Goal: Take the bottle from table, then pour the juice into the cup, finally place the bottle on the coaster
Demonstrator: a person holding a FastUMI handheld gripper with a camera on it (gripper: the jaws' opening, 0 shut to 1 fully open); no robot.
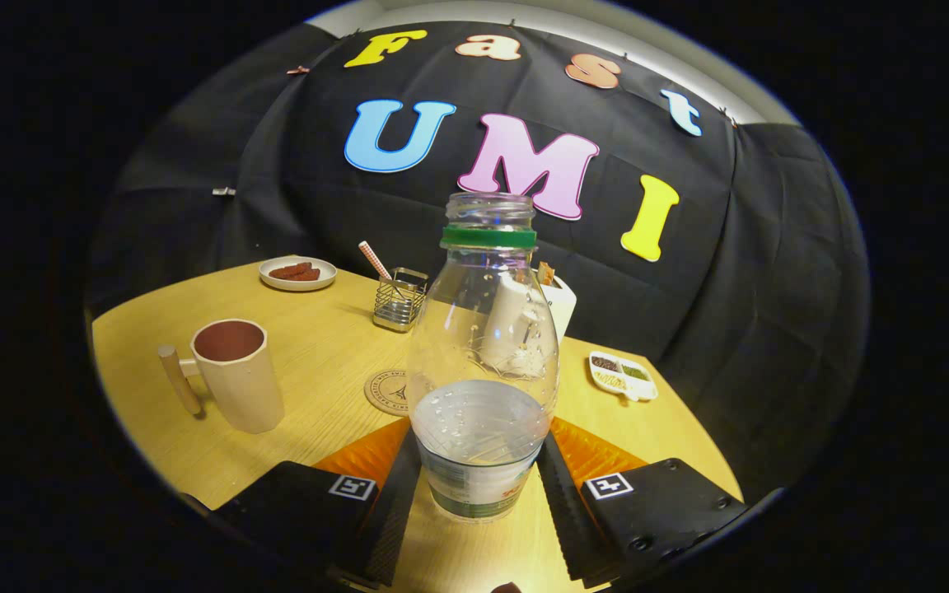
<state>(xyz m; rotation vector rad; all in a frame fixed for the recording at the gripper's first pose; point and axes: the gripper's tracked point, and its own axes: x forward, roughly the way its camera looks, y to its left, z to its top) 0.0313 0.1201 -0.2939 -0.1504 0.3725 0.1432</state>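
The gripper [479, 486] has both fingers pressed on the lower body of the uncapped bottle [483, 362], held upright so nothing spills, with the cup [236, 375] well left of it and the coaster [388, 391] just behind.

We list one wooden table [318, 346]. On it: handled cup [236, 375] at left, round coaster [388, 391] centre, wire holder [399, 299] behind, small plate [297, 273] upper left, divided dish [623, 375] right.

The gripper [479, 486] has both fingers pressed against the bottle [483, 362].
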